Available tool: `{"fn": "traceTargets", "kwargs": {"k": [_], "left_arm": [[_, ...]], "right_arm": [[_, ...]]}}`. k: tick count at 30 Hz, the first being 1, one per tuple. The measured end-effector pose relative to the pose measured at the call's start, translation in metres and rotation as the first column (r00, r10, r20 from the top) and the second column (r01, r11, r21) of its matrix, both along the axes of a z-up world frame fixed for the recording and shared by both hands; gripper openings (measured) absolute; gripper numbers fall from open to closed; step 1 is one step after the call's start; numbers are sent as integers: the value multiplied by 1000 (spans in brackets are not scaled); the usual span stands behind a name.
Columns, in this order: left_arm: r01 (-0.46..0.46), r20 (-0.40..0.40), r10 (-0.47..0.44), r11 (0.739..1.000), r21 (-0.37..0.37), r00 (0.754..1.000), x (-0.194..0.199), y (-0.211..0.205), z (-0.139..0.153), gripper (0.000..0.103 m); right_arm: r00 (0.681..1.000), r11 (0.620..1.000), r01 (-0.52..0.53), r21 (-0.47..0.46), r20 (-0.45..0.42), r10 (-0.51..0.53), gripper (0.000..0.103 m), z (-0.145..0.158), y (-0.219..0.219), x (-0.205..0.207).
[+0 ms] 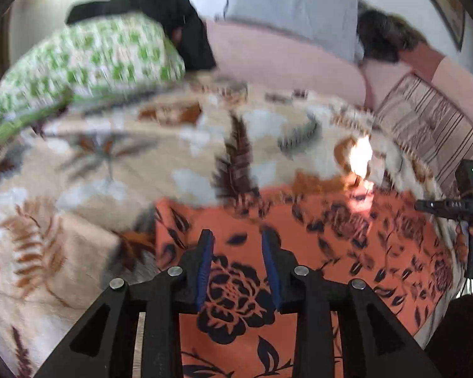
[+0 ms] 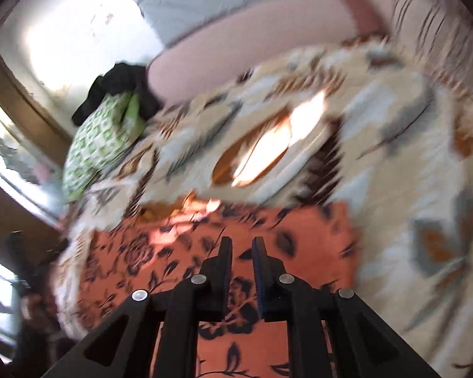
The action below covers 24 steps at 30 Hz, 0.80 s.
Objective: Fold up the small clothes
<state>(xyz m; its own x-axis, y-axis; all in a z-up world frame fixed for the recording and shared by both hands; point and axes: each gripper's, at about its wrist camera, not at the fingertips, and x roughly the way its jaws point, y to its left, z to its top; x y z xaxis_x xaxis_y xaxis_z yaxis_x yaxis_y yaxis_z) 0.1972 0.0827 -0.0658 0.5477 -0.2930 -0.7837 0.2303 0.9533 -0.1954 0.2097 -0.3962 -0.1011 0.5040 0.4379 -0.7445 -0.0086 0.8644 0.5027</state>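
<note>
An orange cloth with a black flower print (image 1: 315,252) lies flat on the patterned bed blanket (image 1: 78,189). My left gripper (image 1: 238,236) is open over the cloth's left part, near its left edge, with nothing between the blue pads. In the right wrist view the same orange cloth (image 2: 189,252) spreads below my right gripper (image 2: 242,244), which is open with a narrow gap and holds nothing. The right gripper also shows at the far right of the left wrist view (image 1: 466,208). Both views are blurred.
A green-and-white pillow (image 1: 85,66) with a black garment (image 1: 160,9) on it lies at the far left of the bed. A pink bolster (image 1: 283,60) and a grey pillow (image 1: 293,3) lie along the back. A striped cushion (image 1: 432,126) is at the right.
</note>
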Motion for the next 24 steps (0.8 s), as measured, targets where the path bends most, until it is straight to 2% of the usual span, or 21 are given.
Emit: {"fn": "traceTargets", "kwargs": {"k": [1, 2, 4, 5, 7, 8, 10, 11, 13, 14, 15, 16, 17, 18, 19, 20, 22, 24], "left_arm": [[-11, -64, 14, 999, 35, 998, 9, -2, -16, 32], [-29, -94, 36, 997, 72, 995, 16, -2, -29, 32], [-38, -59, 41, 998, 58, 997, 13, -1, -30, 32], [-42, -56, 45, 997, 68, 997, 11, -2, -26, 32], [-51, -16, 52, 995, 88, 998, 4, -5, -13, 33], [-46, 5, 46, 995, 84, 999, -1, -4, -6, 34], [-35, 31, 33, 998, 46, 999, -13, -4, 2, 48], [-31, 39, 30, 999, 41, 999, -17, -4, 4, 58], [-31, 18, 30, 996, 80, 999, -20, -8, -4, 59], [-40, -9, 41, 993, 110, 999, -20, -9, -9, 59], [-55, -24, 58, 990, 133, 998, -22, -9, -11, 59], [-66, -7, 68, 990, 121, 998, -30, -6, -6, 59], [-78, 22, 76, 992, 98, 997, -40, -3, 1, 59], [-95, 46, 92, 992, 80, 995, -51, -1, 10, 59], [-102, 62, 98, 993, 65, 993, -60, 0, 15, 59], [-102, 78, 99, 994, 43, 992, -70, 1, 20, 60], [-114, 102, 111, 993, 23, 989, -93, 0, 26, 66], [-107, 97, 103, 994, 35, 990, -109, -2, 18, 73]], "right_arm": [[997, 999, 47, 3, -60, -46, 15, -18, -10, 5], [989, 995, 102, 19, -107, -99, 15, -35, -24, 8], [979, 971, 190, 147, -108, -175, 12, -47, -48, 1], [975, 969, 206, 138, -111, -191, 12, -45, -50, -1], [983, 985, 169, 30, -75, -166, 15, -29, -42, -2], [988, 989, 146, 12, -53, -145, 15, -20, -38, -3], [995, 992, 101, 73, -5, -101, 18, -9, -31, -7], [996, 992, 94, 82, 2, -94, 21, -7, -31, -6], [991, 993, 112, 31, -80, -109, 46, -26, -34, 0], [986, 990, 135, 30, -106, -131, 45, -38, -43, 1], [981, 983, 171, 70, -100, -164, 41, -40, -48, -3], [979, 979, 192, 71, -87, -186, 42, -33, -47, -9], [981, 981, 187, 42, -61, -184, 44, -22, -43, -15], [986, 986, 165, 10, -25, -164, 53, -8, -35, -22], [990, 990, 141, 0, 12, -141, 57, 6, -27, -33], [992, 993, 118, 26, 42, -119, 57, 18, -20, -46], [997, 993, 35, 115, 66, -43, 72, 32, -1, -72], [997, 981, -34, 192, 77, 20, 73, 30, 17, -95]]}}
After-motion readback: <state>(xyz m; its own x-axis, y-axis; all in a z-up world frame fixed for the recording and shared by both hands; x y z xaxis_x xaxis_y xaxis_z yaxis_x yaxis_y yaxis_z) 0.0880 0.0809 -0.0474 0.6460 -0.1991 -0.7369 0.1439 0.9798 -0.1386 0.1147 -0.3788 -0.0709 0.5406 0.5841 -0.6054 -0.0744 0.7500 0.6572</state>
